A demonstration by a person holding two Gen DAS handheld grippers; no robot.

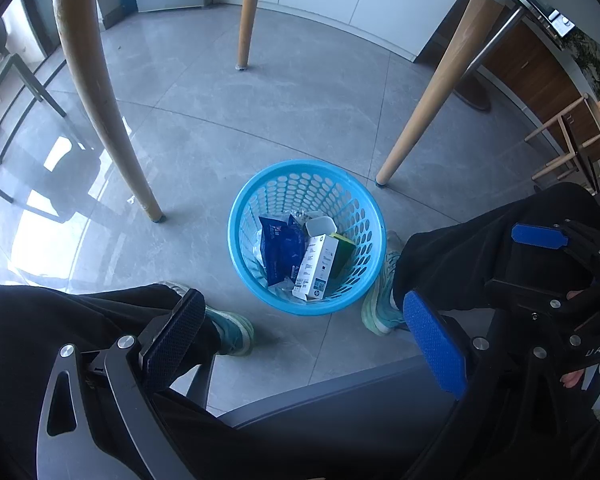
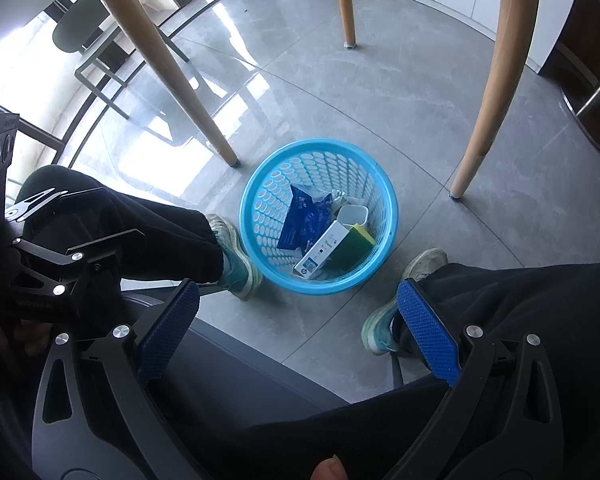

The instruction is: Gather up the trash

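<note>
Hovering, both grippers' fingers spread, empty; basket between shoes, seemingly unobstructed.

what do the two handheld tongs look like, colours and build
Both are black metal linkage frames with silver rivets and cut-out slots. The left tongs carry textured pads, one blue and one looking dark in this light. The right tongs have two blue textured pads. In the left view, the right one's body shows faint white lettering.
</note>
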